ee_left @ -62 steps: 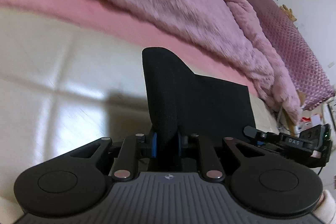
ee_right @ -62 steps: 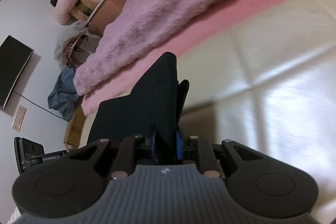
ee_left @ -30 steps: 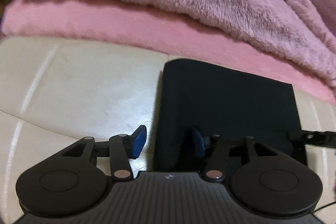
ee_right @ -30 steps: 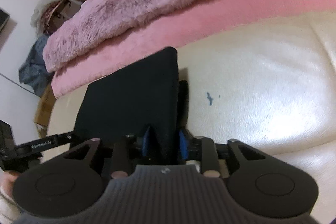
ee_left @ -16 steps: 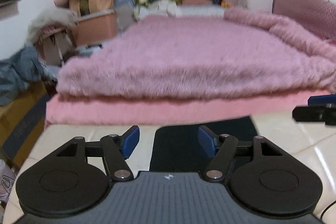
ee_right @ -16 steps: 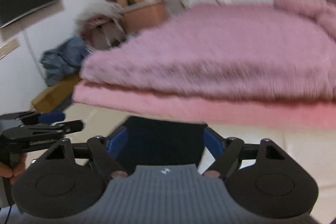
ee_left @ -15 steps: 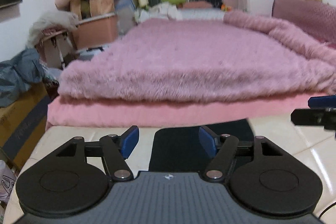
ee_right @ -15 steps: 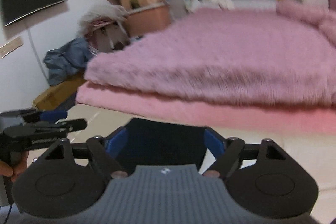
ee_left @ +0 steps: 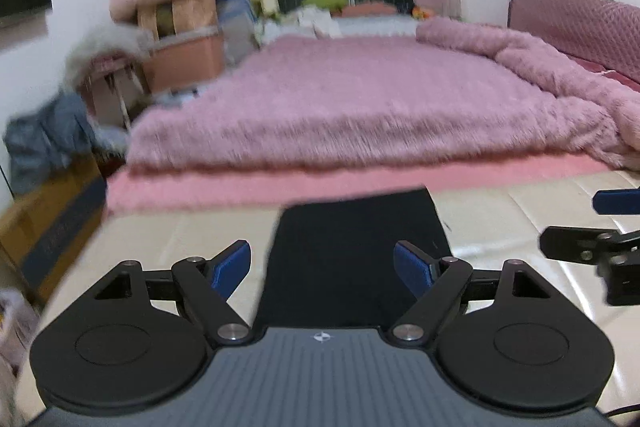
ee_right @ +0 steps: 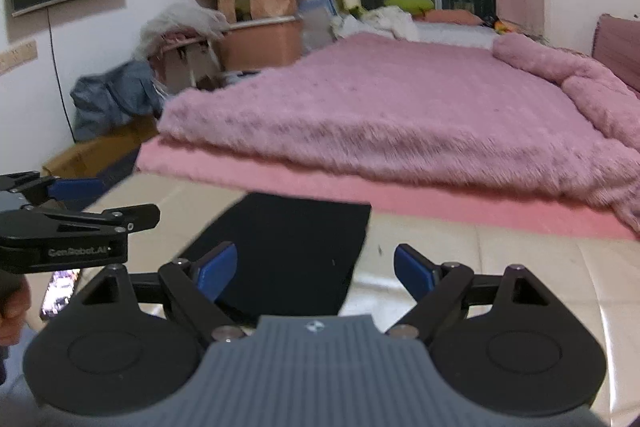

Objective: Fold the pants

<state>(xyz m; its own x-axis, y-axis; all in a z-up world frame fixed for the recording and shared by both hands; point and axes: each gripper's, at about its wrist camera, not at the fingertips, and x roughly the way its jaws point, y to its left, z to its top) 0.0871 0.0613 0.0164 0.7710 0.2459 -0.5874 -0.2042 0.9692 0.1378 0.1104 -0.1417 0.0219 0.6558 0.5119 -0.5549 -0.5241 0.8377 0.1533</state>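
Observation:
The black pants (ee_left: 352,251) lie folded flat in a neat rectangle on the cream leather bench (ee_left: 160,239); they also show in the right wrist view (ee_right: 296,247). My left gripper (ee_left: 322,267) is open and empty, raised above the near edge of the pants. My right gripper (ee_right: 316,269) is open and empty, above the pants' right part. The right gripper shows at the right edge of the left wrist view (ee_left: 592,235), and the left gripper at the left edge of the right wrist view (ee_right: 80,223).
A bed with a fuzzy pink blanket (ee_left: 380,107) and a pink mattress edge (ee_right: 360,187) borders the bench's far side. A phone (ee_right: 60,291) lies at the bench's left. Cardboard boxes (ee_left: 48,219), clothes and stacked bins (ee_right: 256,27) stand at the left wall.
Both grippers let go of the pants, opened wide and lifted back, tilting up from the bench to face the room. The pants stay folded on the bench.

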